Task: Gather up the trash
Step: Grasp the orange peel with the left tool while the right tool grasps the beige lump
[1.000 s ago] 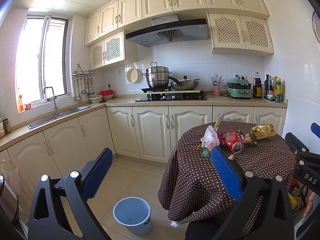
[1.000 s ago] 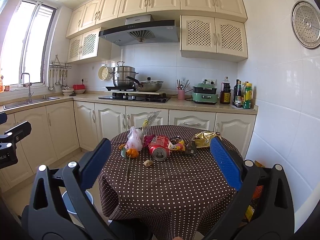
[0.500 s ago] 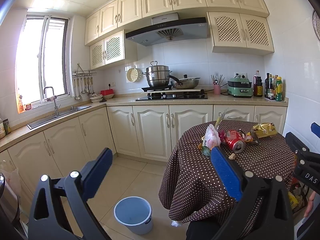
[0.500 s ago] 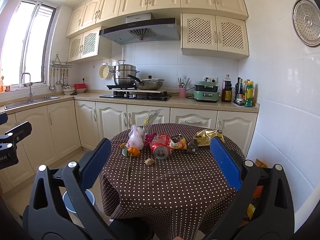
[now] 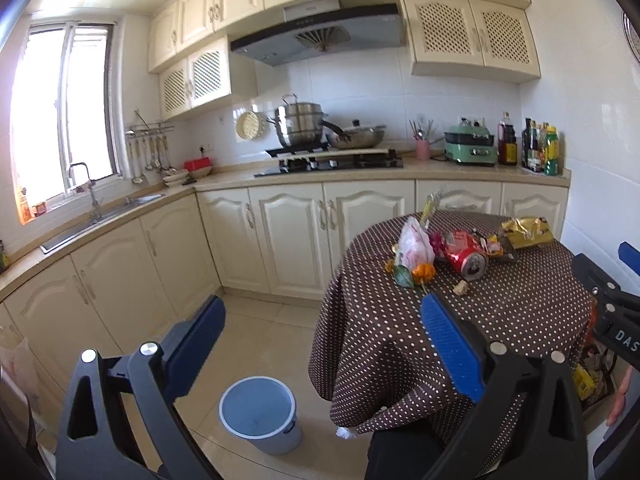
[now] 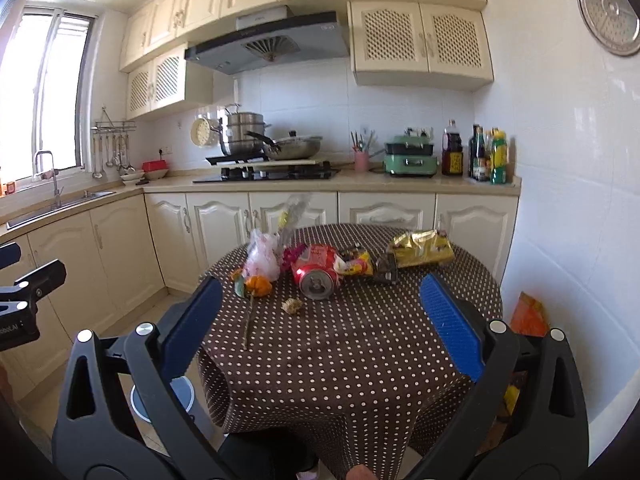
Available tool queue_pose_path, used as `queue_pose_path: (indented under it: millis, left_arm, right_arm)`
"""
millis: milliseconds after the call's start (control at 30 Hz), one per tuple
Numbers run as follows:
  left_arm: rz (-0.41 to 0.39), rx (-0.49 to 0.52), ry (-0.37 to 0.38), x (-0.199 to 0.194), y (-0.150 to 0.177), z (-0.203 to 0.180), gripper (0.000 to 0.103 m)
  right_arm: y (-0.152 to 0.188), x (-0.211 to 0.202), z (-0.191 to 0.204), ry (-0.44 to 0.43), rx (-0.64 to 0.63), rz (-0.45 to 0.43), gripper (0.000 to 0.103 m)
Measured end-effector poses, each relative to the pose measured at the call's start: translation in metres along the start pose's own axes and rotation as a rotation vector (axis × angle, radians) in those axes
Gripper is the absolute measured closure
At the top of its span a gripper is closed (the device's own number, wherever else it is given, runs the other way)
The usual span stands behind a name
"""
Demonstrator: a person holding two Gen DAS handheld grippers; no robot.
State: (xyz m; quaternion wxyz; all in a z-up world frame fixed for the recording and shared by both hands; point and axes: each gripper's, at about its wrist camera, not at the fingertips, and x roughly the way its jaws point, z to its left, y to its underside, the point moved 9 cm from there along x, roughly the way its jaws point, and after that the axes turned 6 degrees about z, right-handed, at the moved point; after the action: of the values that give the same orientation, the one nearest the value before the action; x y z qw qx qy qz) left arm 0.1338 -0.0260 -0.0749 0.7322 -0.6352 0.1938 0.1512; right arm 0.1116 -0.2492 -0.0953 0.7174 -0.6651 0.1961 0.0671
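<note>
Crushed red metal can [image 6: 316,274] on brown dotted desk [image 6: 352,344], pale blue plastic bucket [image 5: 260,414] fully visible only leftward, both grippers spread, empty.

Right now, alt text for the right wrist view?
An open right gripper faces a round table in a polka-dot cloth, holding nothing. On the table lie a red can, a pink bag, a gold packet and small scraps. Behind: cream cabinets, a stove with pots; the left gripper shows at the left edge.
</note>
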Motion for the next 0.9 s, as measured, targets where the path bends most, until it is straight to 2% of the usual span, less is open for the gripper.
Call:
queue_pose_path:
  millis: [267,433,700,900]
  left_arm:
    - [0.128,0.058,0.097,0.076,0.008,-0.041,0.006]
    - [0.208,0.065,0.154,0.13,0.004,-0.069,0.006]
    - [0.325,0.071,0.201,0.203,0.004,-0.105,0.006]
    - [0.418,0.063,0.26,0.247,0.011,-0.13,0.007]
  right_arm:
    - [0.024,0.069,-0.017,0.017,0.029,0.13,0.006]
    - [0.022,0.103,-0.025,0.031,0.042,0.153,0.006]
    - [0.022,0.156,-0.029,-0.008,0.059,0.265,0.006]
    - [0.028,0.185,-0.039,0.003,0.07,0.335,0.006]
